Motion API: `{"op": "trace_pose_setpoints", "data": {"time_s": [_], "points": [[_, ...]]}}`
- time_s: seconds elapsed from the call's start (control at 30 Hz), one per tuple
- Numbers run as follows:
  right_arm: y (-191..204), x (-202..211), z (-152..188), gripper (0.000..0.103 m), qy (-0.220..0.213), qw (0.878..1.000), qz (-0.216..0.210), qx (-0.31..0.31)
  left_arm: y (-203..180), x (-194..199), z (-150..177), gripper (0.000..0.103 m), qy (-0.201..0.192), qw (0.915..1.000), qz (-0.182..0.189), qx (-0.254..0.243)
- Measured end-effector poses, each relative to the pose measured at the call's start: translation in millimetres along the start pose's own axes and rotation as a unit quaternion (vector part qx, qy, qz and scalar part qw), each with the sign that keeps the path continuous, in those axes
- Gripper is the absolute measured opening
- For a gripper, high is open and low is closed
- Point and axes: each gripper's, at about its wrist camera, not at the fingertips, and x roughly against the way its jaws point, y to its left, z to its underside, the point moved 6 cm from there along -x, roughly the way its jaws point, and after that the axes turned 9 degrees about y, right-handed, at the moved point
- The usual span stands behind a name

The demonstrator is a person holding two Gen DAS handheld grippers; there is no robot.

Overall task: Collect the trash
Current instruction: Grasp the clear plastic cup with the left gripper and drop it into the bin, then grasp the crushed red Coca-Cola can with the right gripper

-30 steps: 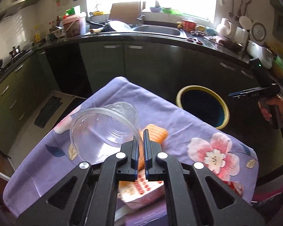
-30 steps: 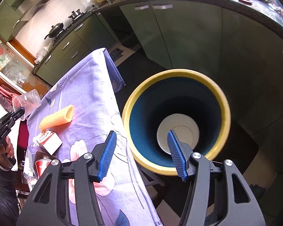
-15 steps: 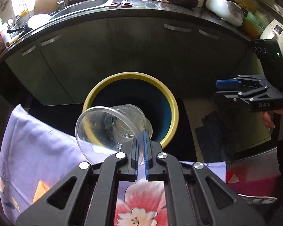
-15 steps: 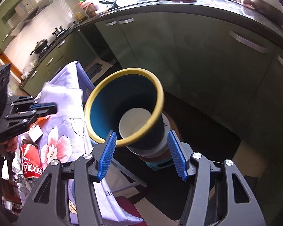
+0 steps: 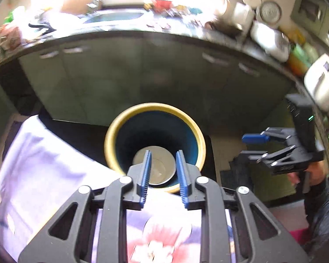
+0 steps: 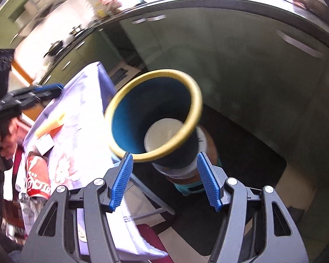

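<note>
Clear cup gone; left claw (image 5: 163, 173) just parted, empty, over bin (image 5: 111, 144); right claw (image 6: 167, 179) spread.

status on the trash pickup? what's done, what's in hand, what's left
Done: the left gripper is open and empty over the yellow-rimmed bin; its jaws have just been opening, and the clear cup it held a second ago is gone.
In hand: nothing; the right gripper is open and empty too.
Left: the red can, orange foam sleeve and small white box lie on the floral cloth.
</note>
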Motion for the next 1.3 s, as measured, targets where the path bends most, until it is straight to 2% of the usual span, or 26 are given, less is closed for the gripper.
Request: {"op": "trace_pose_setpoints", "data": {"time_s": [0.13, 0.2, 0.27, 0.33, 0.4, 0.5, 0.6, 0.67, 0.87, 1.03, 1.2, 1.27, 1.3], "points": [[41.5, -10.0, 1.2, 0.062, 0.019, 0.998, -0.020, 0.048, 17.7, 60.2, 34.6, 0.039, -0.045, 0.9976, -0.028, 0.045], [69.6, -16.2, 1.1, 0.064, 0.032, 0.996, -0.031, 0.078, 24.3, 87.3, 59.6, 0.057, -0.064, 0.9944, -0.041, 0.074], [105.4, -23.0, 3.3, 0.068, 0.054, 0.990, -0.050, 0.116, 30.3, 111.4, 86.6, 0.061, -0.081, 0.9906, -0.049, 0.099], [146.4, -30.8, 6.9, 0.070, 0.083, 0.982, -0.074, 0.155, 38.7, 134.8, 114.0, 0.062, -0.095, 0.9861, -0.066, 0.119], [182.9, -35.9, 12.8, 0.071, 0.108, 0.972, -0.096, 0.185, 45.2, 154.5, 139.5, 0.068, -0.109, 0.9809, -0.080, 0.140], [231.0, -43.0, 24.5, 0.074, 0.139, 0.959, -0.113, 0.219, 54.6, 182.2, 178.2, 0.070, -0.121, 0.9731, -0.098, 0.170], [266.2, -47.0, 36.3, 0.075, 0.153, 0.951, -0.105, 0.247, 69.0, 204.3, 215.5, 0.075, -0.131, 0.9633, -0.119, 0.202], [281.2, -47.5, 42.9, 0.080, 0.159, 0.948, -0.097, 0.259, 78.6, 218.3, 240.7, 0.078, -0.137, 0.9562, -0.130, 0.223], [315.4, -56.1, 63.6, 0.085, 0.169, 0.938, -0.055, 0.297, 86.6, 231.8, 288.3, 0.083, -0.147, 0.9415, -0.151, 0.263], [327.1, -84.0, 70.2, 0.086, 0.186, 0.931, -0.006, 0.314, 83.2, 231.2, 311.3, 0.083, -0.150, 0.9383, -0.152, 0.272], [328.4, -110.8, 71.1, 0.086, 0.204, 0.925, 0.029, 0.320, 76.5, 229.1, 319.9, 0.085, -0.154, 0.9382, -0.154, 0.269], [327.2, -117.6, 71.2, 0.078, 0.207, 0.924, 0.035, 0.321, 75.7, 227.3, 320.9, 0.085, -0.152, 0.9386, -0.153, 0.269], [326.4, -120.3, 71.5, 0.060, 0.207, 0.924, 0.035, 0.320, 76.3, 226.4, 321.4, 0.085, -0.151, 0.9388, -0.153, 0.269]]}}
